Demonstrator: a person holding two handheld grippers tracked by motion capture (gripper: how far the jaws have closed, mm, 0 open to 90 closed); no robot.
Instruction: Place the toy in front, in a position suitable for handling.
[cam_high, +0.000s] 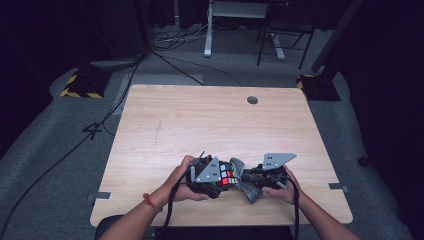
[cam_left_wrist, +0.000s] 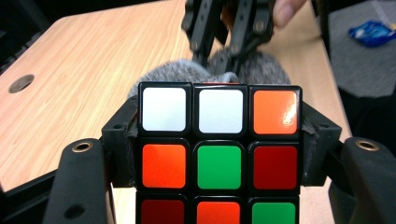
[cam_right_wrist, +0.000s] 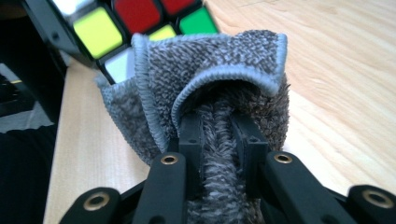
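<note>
A scrambled colour cube (cam_high: 227, 176) is held just above the wooden table (cam_high: 210, 120), near its front edge. My left gripper (cam_high: 221, 178) is shut on it. In the left gripper view the black pads (cam_left_wrist: 125, 140) press both sides of the cube (cam_left_wrist: 219, 163), whose top row reads white, white, orange. A grey fluffy cloth (cam_high: 246, 184) is bunched in my right gripper (cam_high: 253, 179), which is shut on it. In the right gripper view the cloth (cam_right_wrist: 215, 60) folds over the jaws and touches the cube (cam_right_wrist: 135, 14) at its corner. The left gripper view shows the cloth (cam_left_wrist: 177, 72) behind the cube.
A round cable hole (cam_high: 252, 100) sits near the table's far edge. Cables, desk legs (cam_high: 208, 30) and yellow-black weighted bases (cam_high: 80, 85) lie on the grey floor beyond. A blue packet (cam_left_wrist: 371, 32) lies on the floor off one side of the table.
</note>
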